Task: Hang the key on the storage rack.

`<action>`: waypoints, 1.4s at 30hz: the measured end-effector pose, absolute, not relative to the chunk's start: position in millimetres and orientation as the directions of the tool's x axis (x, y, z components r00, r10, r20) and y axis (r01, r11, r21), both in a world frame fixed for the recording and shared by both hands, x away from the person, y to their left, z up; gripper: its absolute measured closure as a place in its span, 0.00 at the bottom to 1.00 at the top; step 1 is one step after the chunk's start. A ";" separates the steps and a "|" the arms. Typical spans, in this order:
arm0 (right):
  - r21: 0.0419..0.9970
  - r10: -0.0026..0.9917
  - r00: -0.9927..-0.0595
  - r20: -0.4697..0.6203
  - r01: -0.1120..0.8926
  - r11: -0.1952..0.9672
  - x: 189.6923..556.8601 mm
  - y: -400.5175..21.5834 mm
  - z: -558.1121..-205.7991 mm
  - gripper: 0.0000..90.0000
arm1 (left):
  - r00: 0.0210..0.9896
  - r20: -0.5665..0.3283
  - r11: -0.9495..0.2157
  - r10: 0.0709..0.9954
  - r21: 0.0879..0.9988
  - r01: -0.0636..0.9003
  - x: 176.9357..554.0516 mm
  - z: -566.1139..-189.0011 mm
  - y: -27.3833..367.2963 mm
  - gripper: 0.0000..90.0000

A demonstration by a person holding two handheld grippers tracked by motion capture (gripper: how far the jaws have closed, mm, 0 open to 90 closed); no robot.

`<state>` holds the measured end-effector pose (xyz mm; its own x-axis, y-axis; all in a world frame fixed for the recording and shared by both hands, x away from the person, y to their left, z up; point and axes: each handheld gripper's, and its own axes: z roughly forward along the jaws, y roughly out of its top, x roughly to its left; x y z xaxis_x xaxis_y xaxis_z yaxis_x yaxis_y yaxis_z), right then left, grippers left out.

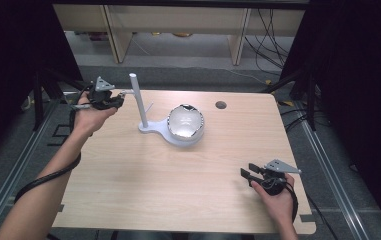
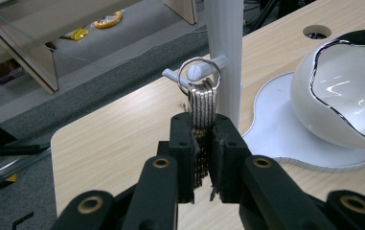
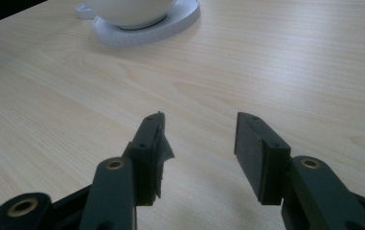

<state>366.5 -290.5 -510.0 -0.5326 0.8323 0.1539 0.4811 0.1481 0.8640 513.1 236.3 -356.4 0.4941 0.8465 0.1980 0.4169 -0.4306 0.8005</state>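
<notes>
Wooden table (image 1: 178, 190) — left gripper (image 2: 202, 143) clamping keys (image 2: 203, 103), ring hanging over stand's peg (image 2: 197, 73). Right gripper (image 3: 199, 143) idling w/ jaws apart. Risk: ring slipping off the peg tip if pulled sideways.

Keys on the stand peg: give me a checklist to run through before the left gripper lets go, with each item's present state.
1. Left gripper grips the bunch of keys: ok, jaws shut on the blades.
2. Key ring threaded over the peg of the white stand: ok, the peg end shows through the ring.
3. Ring pushed far enough along the peg not to slip off: cannot tell.
4. Stand upright on the table: ok.
5. White bowl apart from the keys: ok, it sits on the stand's base, to the side.
6. Right gripper out of the way: ok, open and empty near the table's near right corner.
</notes>
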 end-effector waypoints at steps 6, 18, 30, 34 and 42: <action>0.864 0.833 -0.532 0.152 0.481 0.149 366.0 -290.2 -509.6 0.61 | 0.493 0.193 -0.428 0.848 0.799 0.423 515.4 -359.6 234.8 0.89; 0.861 0.831 -0.534 0.158 0.486 0.148 364.1 -291.9 -508.0 0.61 | 0.490 0.173 -0.411 0.854 0.802 0.433 521.3 -368.2 228.7 0.89; 0.843 0.834 -0.513 0.202 0.525 0.119 361.2 -290.1 -507.1 0.60 | 0.487 0.156 -0.390 0.859 0.815 0.428 521.6 -370.7 224.3 0.83; 0.863 0.828 -0.536 0.161 0.483 0.145 364.1 -292.4 -507.9 0.60 | 0.479 0.150 -0.377 0.865 0.824 0.423 515.2 -370.0 226.5 0.76; 0.863 0.831 -0.531 0.163 0.485 0.141 363.8 -291.5 -507.8 0.60 | 0.459 0.108 -0.314 0.882 0.861 0.400 499.4 -372.4 231.6 0.64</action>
